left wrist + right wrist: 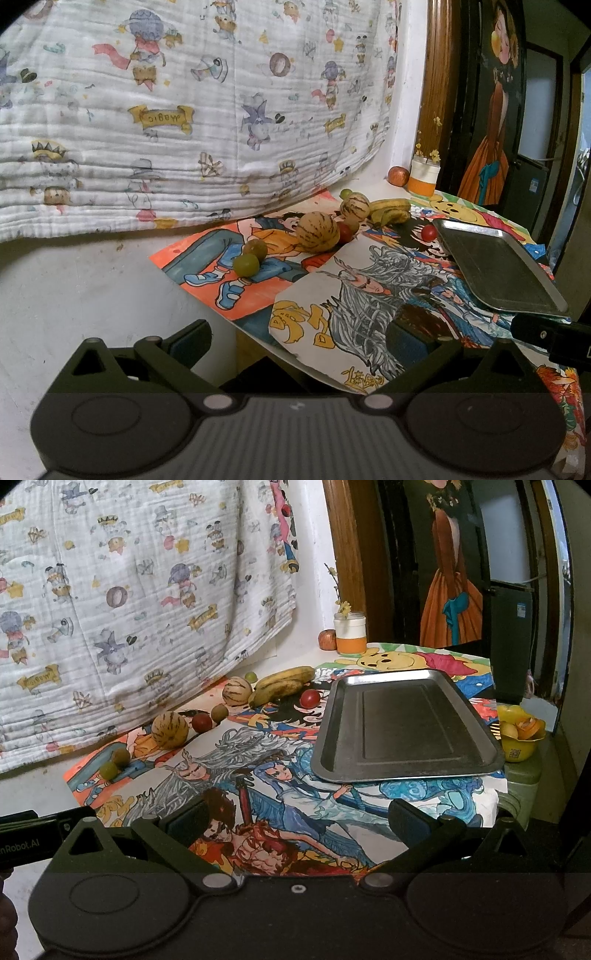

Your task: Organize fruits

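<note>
An empty metal tray (402, 727) (498, 266) lies on the drawing-covered table at the right. Fruit sits in a loose row along the back left: two striped melons (170, 729) (237, 690), a pair of bananas (284, 683), red tomatoes (309, 698) (201, 723), and small green and brown fruits (109, 770) (121, 756). In the left wrist view the near striped melon (318, 232) and a green fruit (246, 264) lie ahead. My left gripper (299, 343) is open and holds nothing, short of the fruit. My right gripper (299, 819) is open too, in front of the tray.
A cartoon-print quilt (110, 590) hangs behind the fruit. A white and orange jar (350, 633) and an apple (327, 639) stand at the back corner. A yellow bowl of peels (519, 734) sits beyond the table's right edge. Part of the left gripper (33, 834) shows at the left.
</note>
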`<action>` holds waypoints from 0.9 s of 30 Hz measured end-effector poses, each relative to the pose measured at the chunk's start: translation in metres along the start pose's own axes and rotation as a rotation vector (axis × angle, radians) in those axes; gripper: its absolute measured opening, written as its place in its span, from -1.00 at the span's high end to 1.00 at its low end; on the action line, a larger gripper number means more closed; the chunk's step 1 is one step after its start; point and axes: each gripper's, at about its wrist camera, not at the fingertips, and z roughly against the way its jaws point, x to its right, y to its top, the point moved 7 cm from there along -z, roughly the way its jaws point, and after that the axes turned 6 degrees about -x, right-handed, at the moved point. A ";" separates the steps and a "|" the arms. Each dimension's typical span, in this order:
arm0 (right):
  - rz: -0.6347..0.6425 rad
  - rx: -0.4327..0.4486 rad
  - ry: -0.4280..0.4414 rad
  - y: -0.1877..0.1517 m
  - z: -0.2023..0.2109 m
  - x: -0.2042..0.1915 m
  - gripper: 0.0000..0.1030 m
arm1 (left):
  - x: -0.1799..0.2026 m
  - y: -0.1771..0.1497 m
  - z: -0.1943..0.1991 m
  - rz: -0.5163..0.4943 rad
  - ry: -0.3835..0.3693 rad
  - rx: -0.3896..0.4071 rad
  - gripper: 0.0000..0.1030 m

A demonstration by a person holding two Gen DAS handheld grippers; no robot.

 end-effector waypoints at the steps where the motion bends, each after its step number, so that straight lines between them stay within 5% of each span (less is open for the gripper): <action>1: 0.011 -0.006 0.001 -0.001 -0.001 -0.001 -0.99 | 0.001 -0.003 -0.002 0.000 0.001 -0.001 -1.00; 10: 0.138 -0.026 0.049 0.039 -0.021 -0.018 -0.99 | -0.016 0.006 -0.016 0.067 0.023 -0.025 -1.00; 20: 0.372 0.001 0.111 0.073 -0.044 -0.048 -0.99 | -0.029 0.030 -0.029 0.026 0.055 -0.009 -1.00; 27: 0.418 -0.013 0.137 0.085 -0.059 -0.063 -0.99 | -0.037 0.032 -0.042 0.018 0.067 -0.035 -1.00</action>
